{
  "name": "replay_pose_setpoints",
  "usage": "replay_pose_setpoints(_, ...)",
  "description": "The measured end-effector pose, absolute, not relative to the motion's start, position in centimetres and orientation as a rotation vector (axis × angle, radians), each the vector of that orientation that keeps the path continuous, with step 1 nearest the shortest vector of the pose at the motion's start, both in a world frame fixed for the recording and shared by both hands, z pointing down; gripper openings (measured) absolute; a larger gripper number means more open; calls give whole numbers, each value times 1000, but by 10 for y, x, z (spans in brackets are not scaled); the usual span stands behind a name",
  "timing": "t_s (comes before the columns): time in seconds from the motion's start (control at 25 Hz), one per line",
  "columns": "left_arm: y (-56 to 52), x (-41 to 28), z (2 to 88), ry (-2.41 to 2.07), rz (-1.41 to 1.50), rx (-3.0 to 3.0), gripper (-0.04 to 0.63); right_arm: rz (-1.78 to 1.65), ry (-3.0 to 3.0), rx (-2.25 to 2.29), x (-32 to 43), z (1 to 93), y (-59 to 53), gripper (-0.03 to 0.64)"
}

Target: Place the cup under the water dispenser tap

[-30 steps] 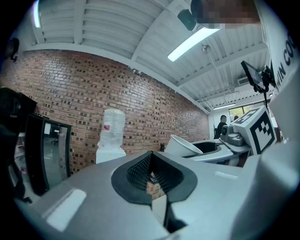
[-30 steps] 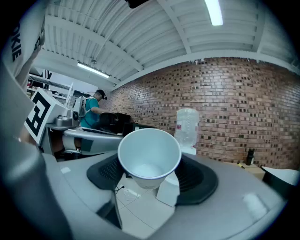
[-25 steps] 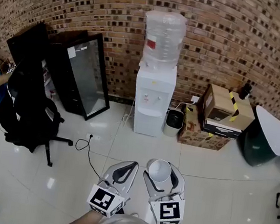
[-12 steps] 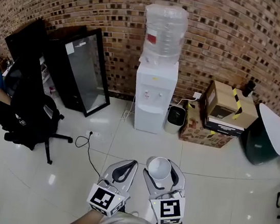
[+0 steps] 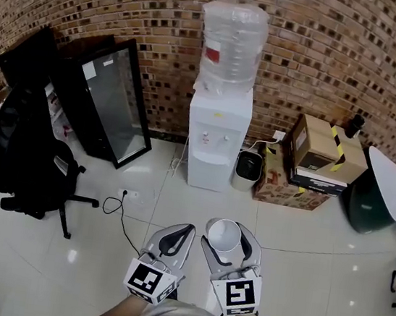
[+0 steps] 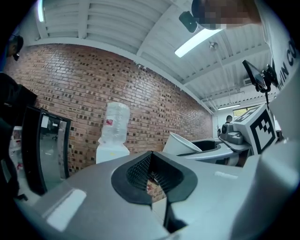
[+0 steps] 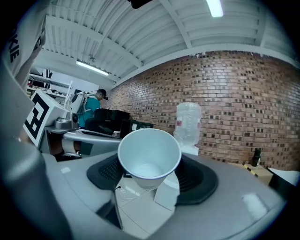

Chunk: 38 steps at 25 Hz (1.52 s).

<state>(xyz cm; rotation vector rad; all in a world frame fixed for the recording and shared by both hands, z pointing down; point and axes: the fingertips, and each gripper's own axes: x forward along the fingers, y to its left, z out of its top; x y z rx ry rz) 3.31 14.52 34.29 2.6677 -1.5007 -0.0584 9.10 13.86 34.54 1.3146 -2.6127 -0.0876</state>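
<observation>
A white paper cup point(image 5: 225, 238) point(image 7: 149, 157) stands upright and empty between the jaws of my right gripper point(image 5: 226, 242) point(image 7: 152, 171), which is shut on it. The white water dispenser point(image 5: 215, 144) point(image 7: 188, 127) with a clear bottle on top stands against the brick wall, well ahead of the cup. Its taps point(image 5: 214, 138) sit above a recess in its front. My left gripper point(image 5: 174, 239) point(image 6: 152, 174) hangs beside the right one, shut with nothing in it. The cup's rim point(image 6: 183, 143) shows at the right of the left gripper view.
A small bin point(image 5: 248, 170) and stacked cardboard boxes point(image 5: 312, 166) stand right of the dispenser. A black glass-door cabinet point(image 5: 111, 101) leans at its left, with an office chair point(image 5: 33, 163) and a floor cable point(image 5: 119, 208) nearer. A dark green tub point(image 5: 376, 193) sits far right.
Both grippers and the cup have moved forward toward the dispenser, which now sits slightly larger and nearer in the head view. The grip on the cup is unchanged.
</observation>
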Motion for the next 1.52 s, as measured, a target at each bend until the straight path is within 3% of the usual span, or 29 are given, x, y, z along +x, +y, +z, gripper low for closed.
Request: replay_pose_setpoints(1.52, -93, -81, 328, -1336, -95, 2683, -8, -100, -2506, 1380, -35, 329, -94, 334)
